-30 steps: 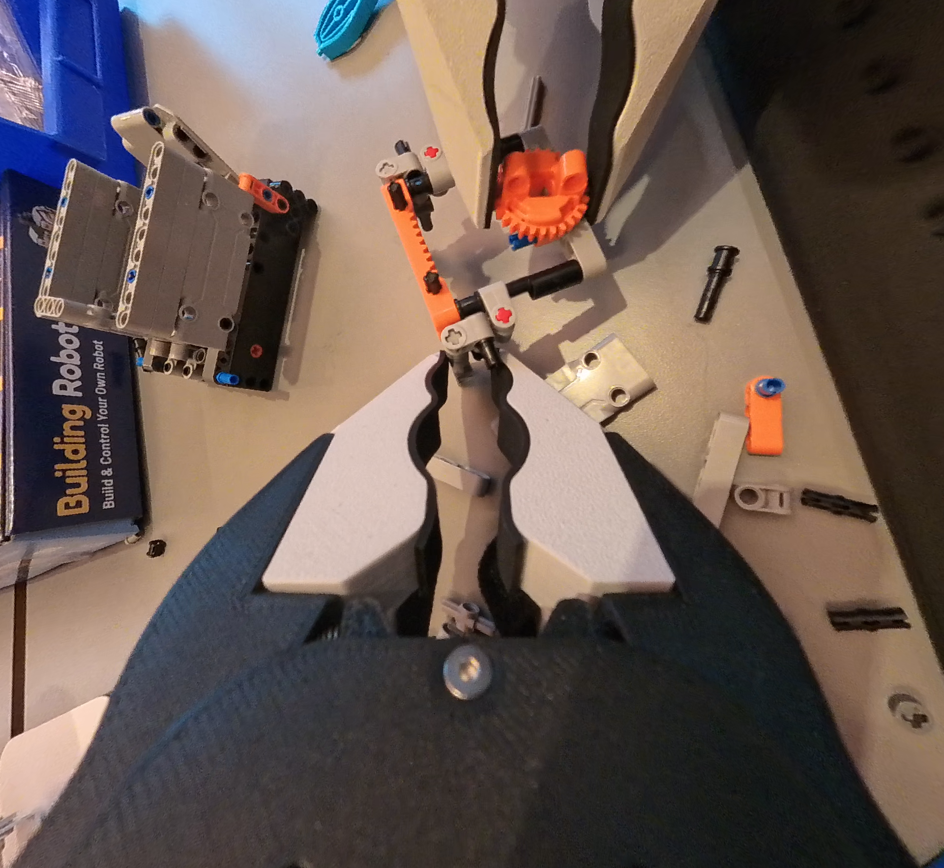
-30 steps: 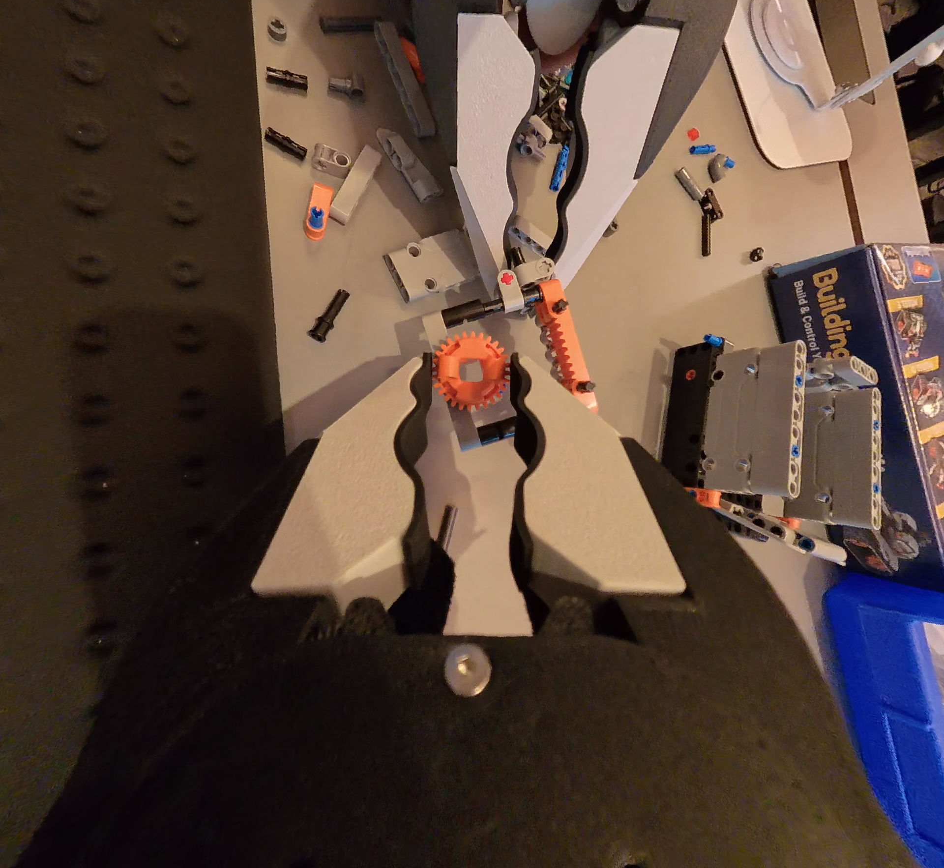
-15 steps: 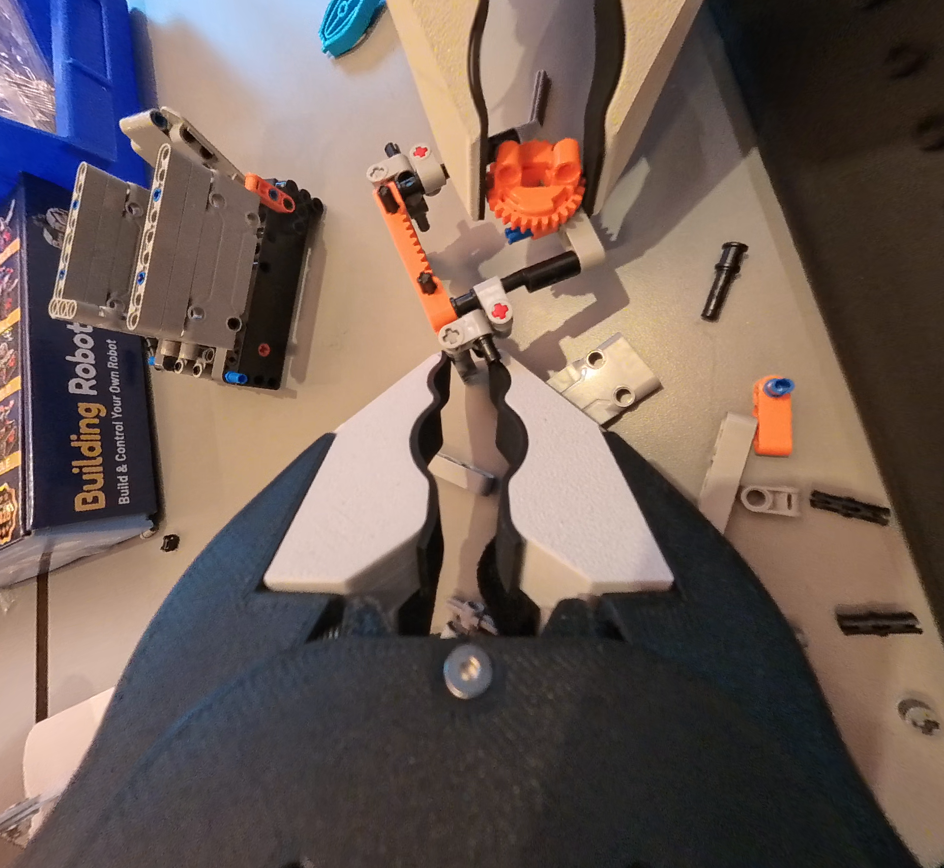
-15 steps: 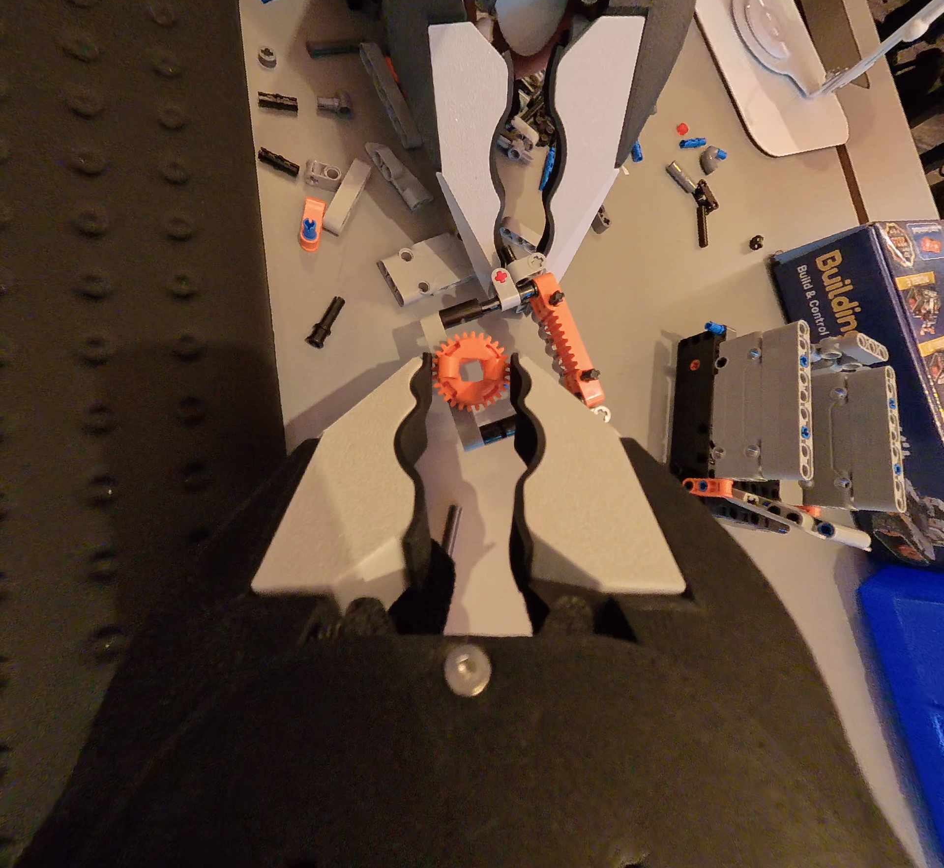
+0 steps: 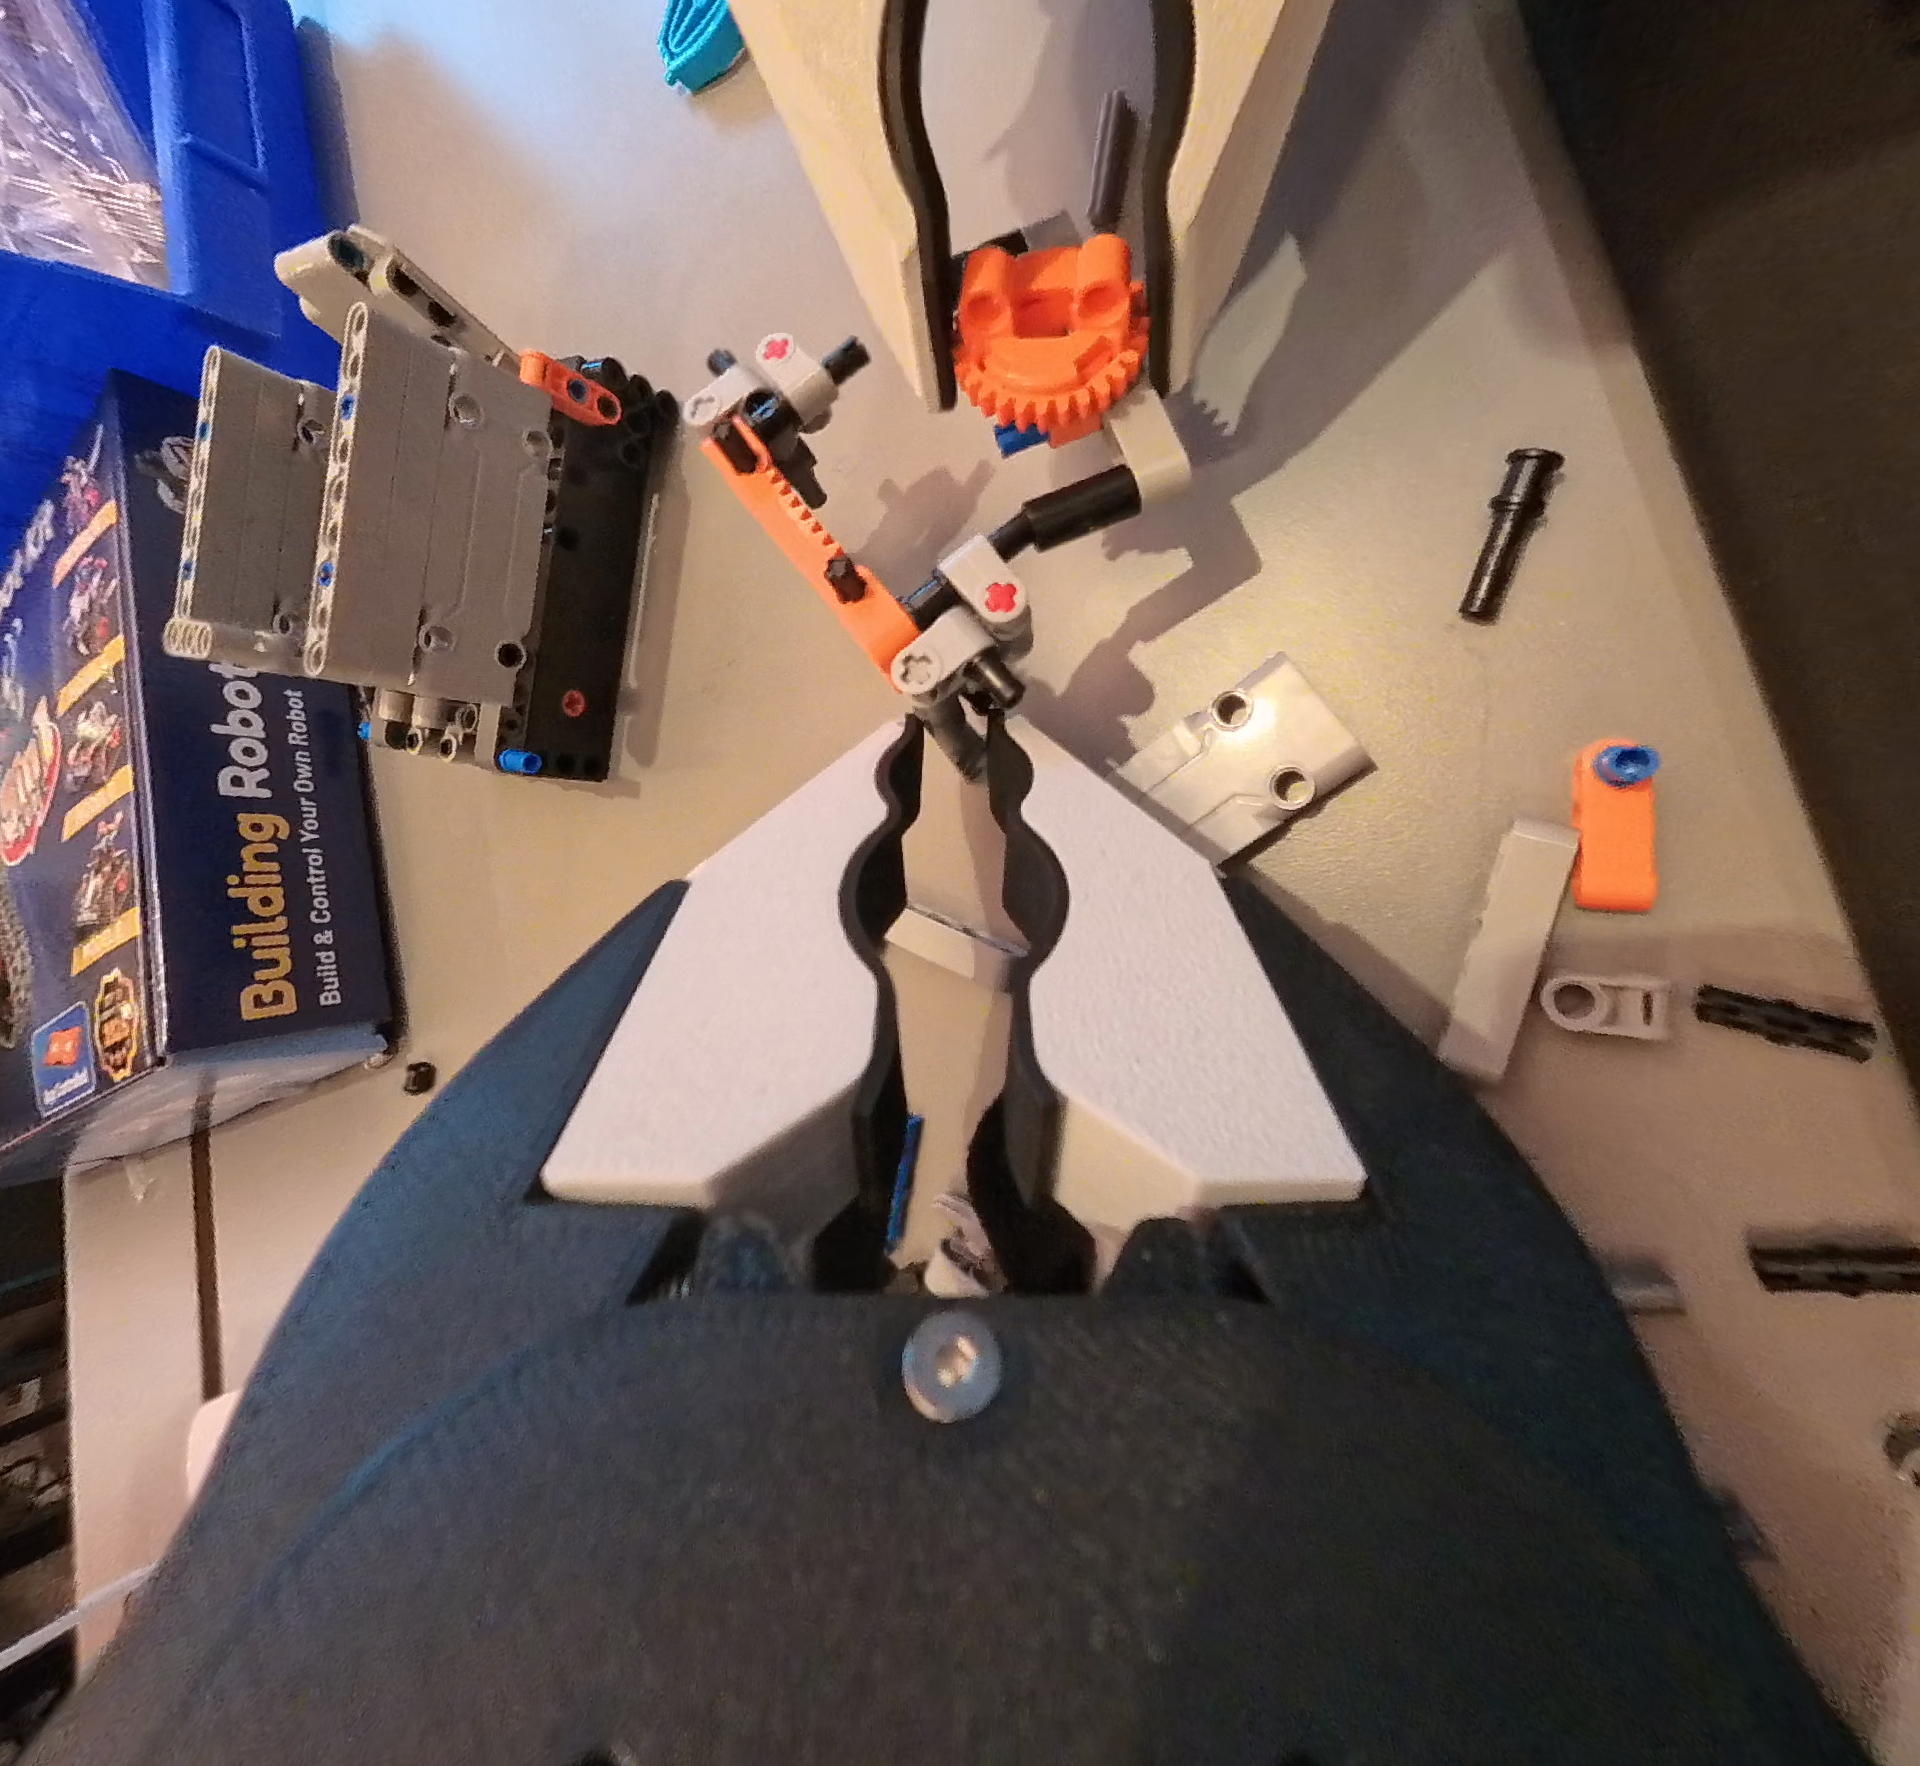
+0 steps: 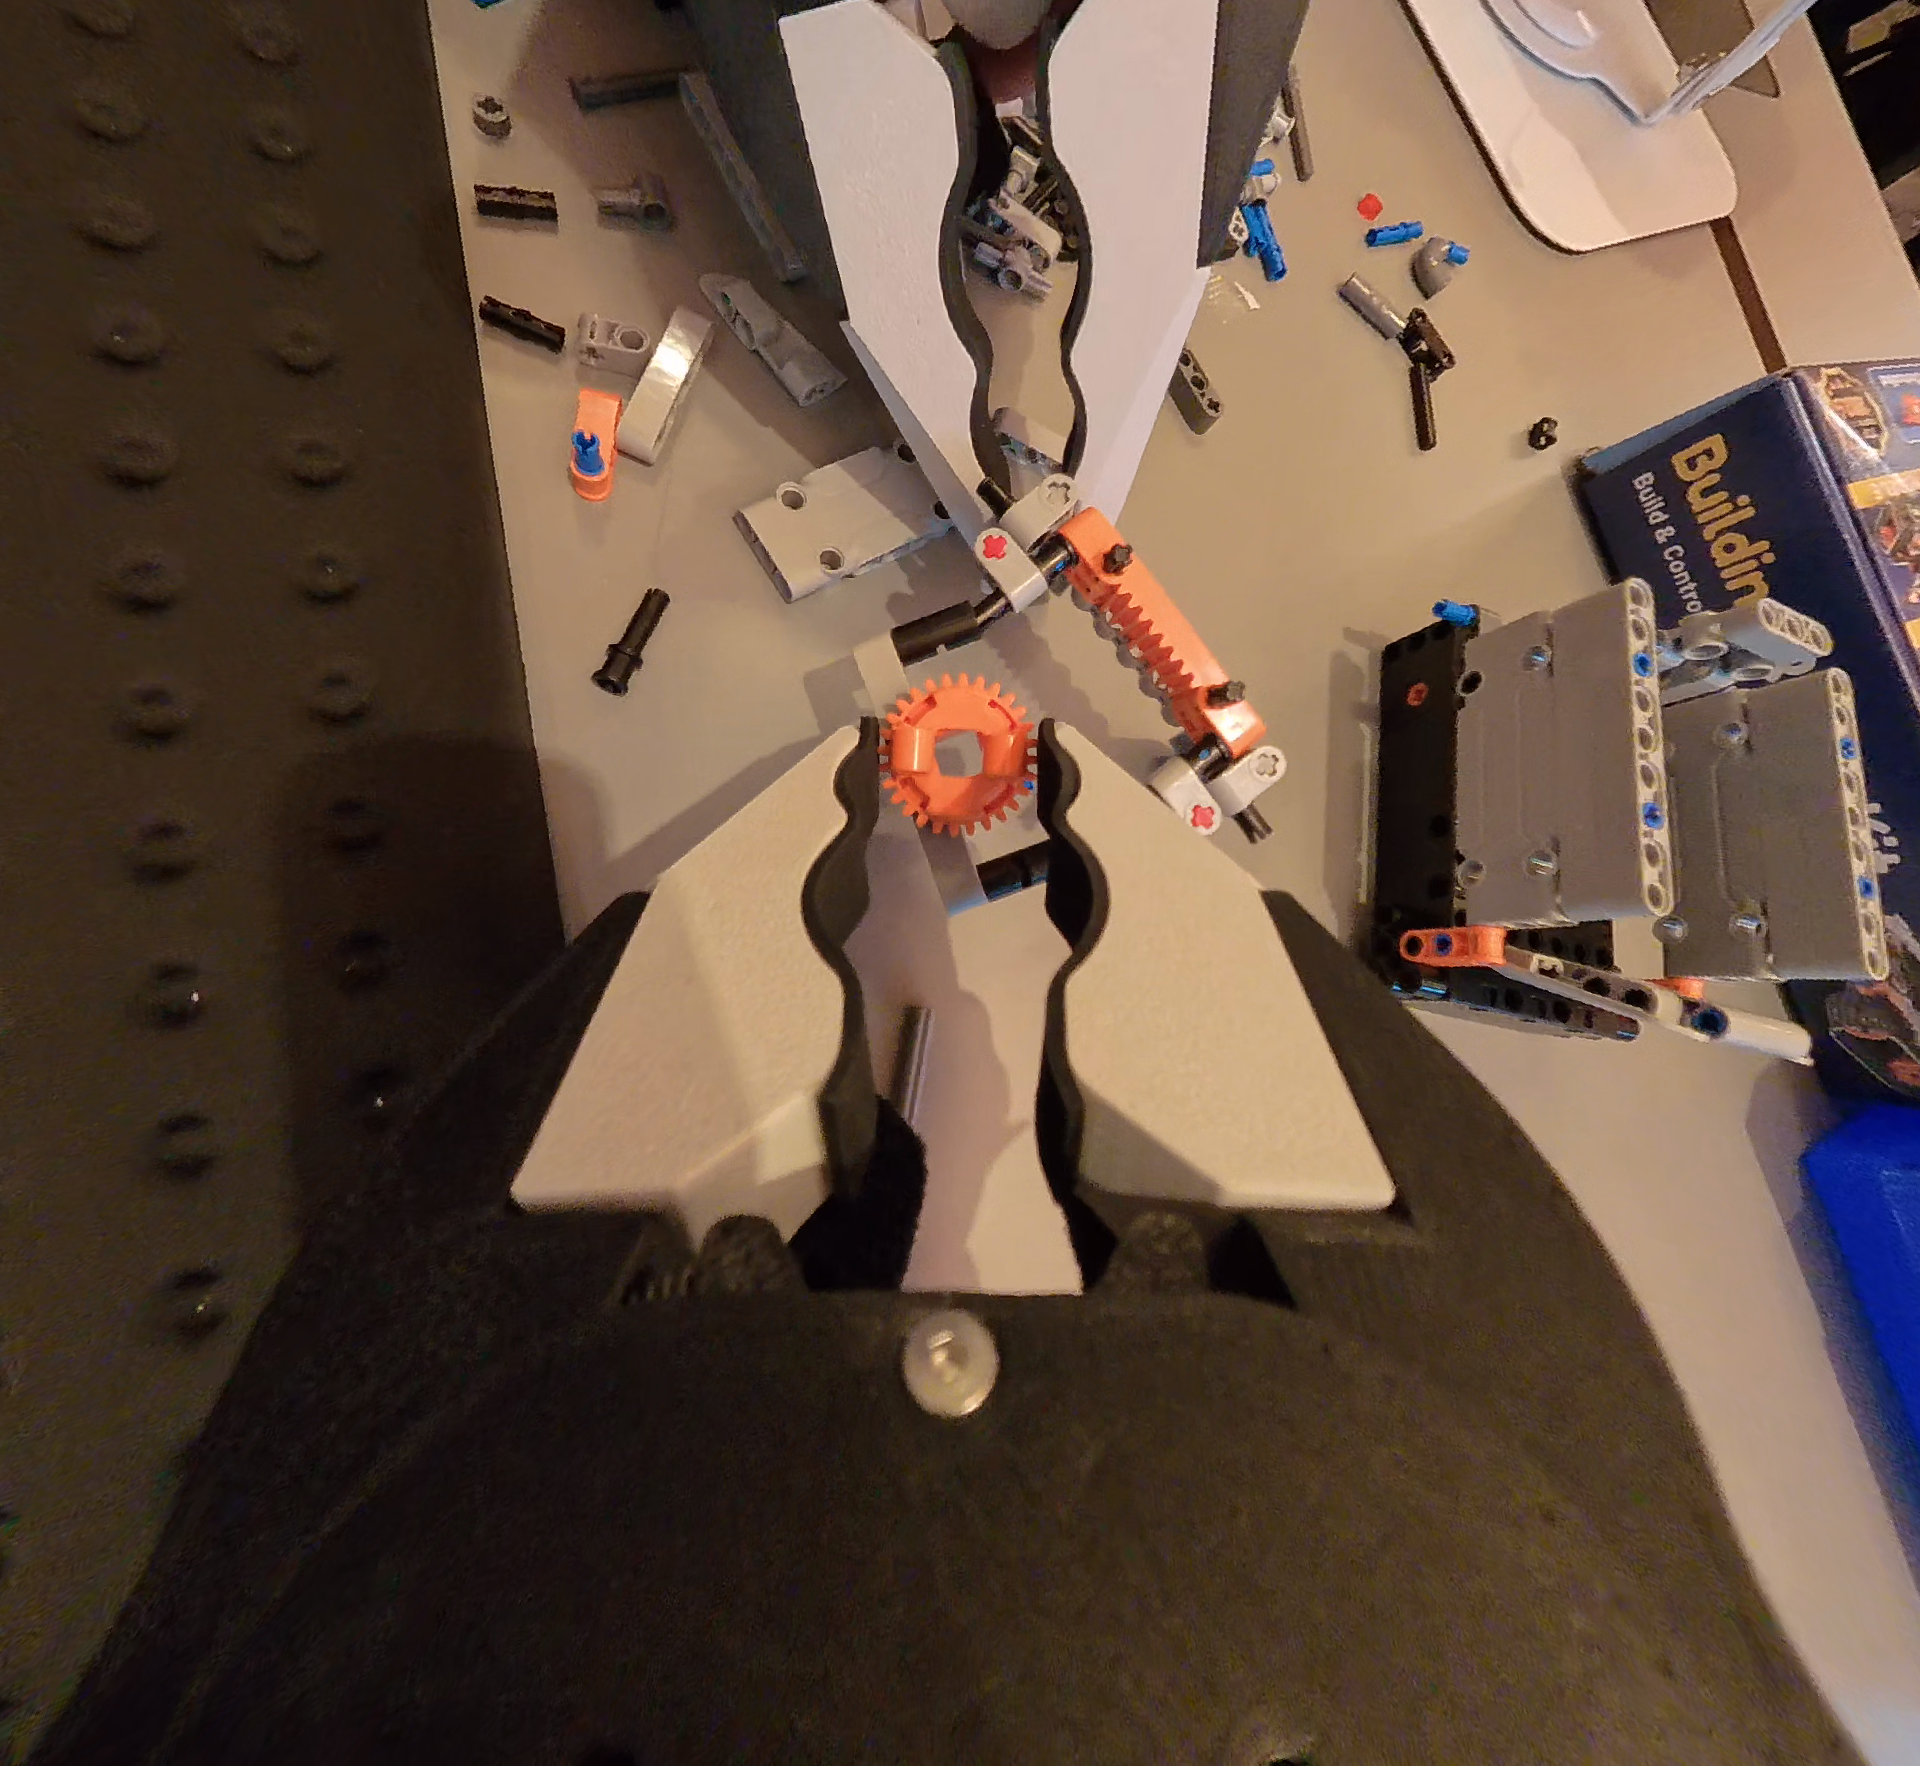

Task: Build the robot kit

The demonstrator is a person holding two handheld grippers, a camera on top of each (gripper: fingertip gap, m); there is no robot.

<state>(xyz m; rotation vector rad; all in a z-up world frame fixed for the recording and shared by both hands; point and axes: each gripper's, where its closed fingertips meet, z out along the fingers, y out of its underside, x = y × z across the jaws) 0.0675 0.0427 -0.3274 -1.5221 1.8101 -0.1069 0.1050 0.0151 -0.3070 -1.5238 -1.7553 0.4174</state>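
The right claw grips the orange gear; the left claw pinches a black pin of the same assembly.

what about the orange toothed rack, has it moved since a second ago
Yes. Left wrist view: the orange toothed rack swung, far end going left, away from the grey two-hole plate; left gripper pinches its near end, right gripper the orange gear.

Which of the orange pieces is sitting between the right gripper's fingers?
The round orange gear, between the right gripper fingertips. The orange toothed rack lies farther right, and the small orange connector lies loose far left.
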